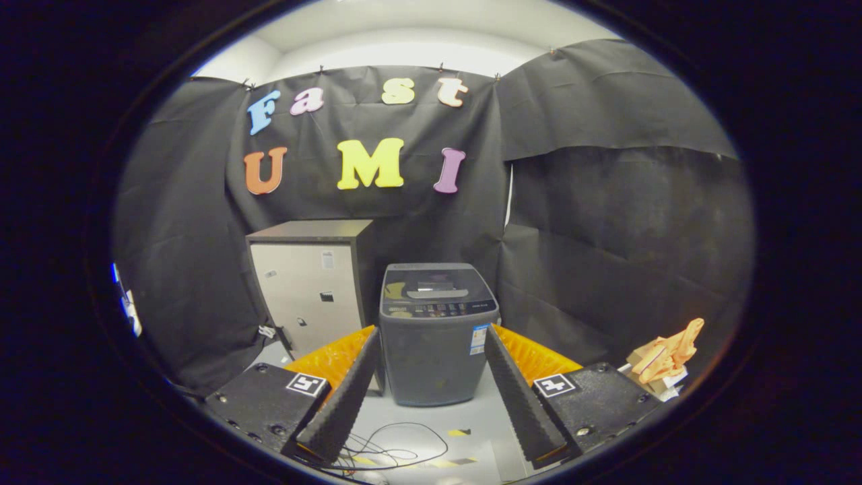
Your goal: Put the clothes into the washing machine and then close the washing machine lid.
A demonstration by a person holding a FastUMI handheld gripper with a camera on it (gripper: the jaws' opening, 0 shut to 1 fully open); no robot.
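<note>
The jaws are being held spread, empty, facing the washer, its lid down. Clothes are lying off right; start or finish, either fits.

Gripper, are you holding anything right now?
Nothing is held. The gripper is open, fingers spread apart, with the washing machine beyond them.

Black cloth walls, pale floor with loose cables, a grey cabinet at the back
</note>
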